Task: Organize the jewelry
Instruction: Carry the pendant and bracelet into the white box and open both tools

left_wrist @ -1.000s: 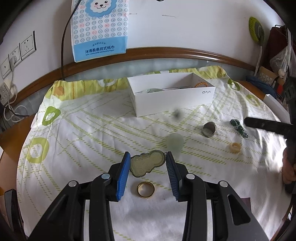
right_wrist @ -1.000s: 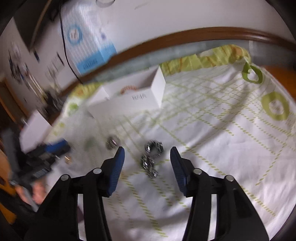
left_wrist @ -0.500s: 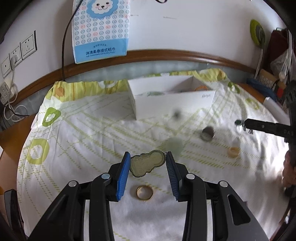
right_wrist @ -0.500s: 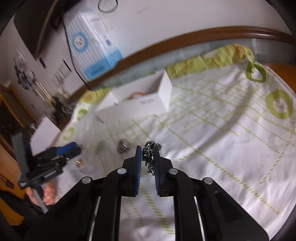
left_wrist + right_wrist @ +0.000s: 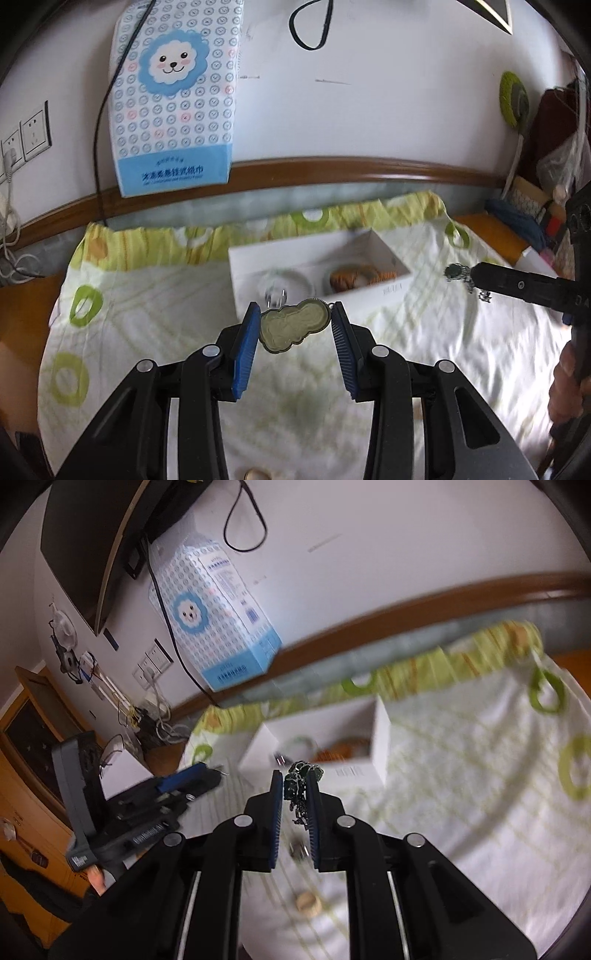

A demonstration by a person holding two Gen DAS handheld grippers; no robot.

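Both grippers hold jewelry in the air just short of the white box

The left gripper is clamped on a cloud-shaped green pendant, its blue pads pressing the pendant's two ends; the white box lies just beyond at 12 o'clock, open-topped, with an orange beaded bracelet and a pale ring-shaped piece, too blurred to name, inside. The right gripper is closed tight on a dark metal chain that bunches above and between its fingers, the same box just ahead at 12 o'clock. In the left view that chain hangs at the right gripper's tip at 3 o'clock. On the green-patterned cloth under the right gripper lie a small silver piece and a pale ring. A tissue pack hangs on the wall at 11 o'clock
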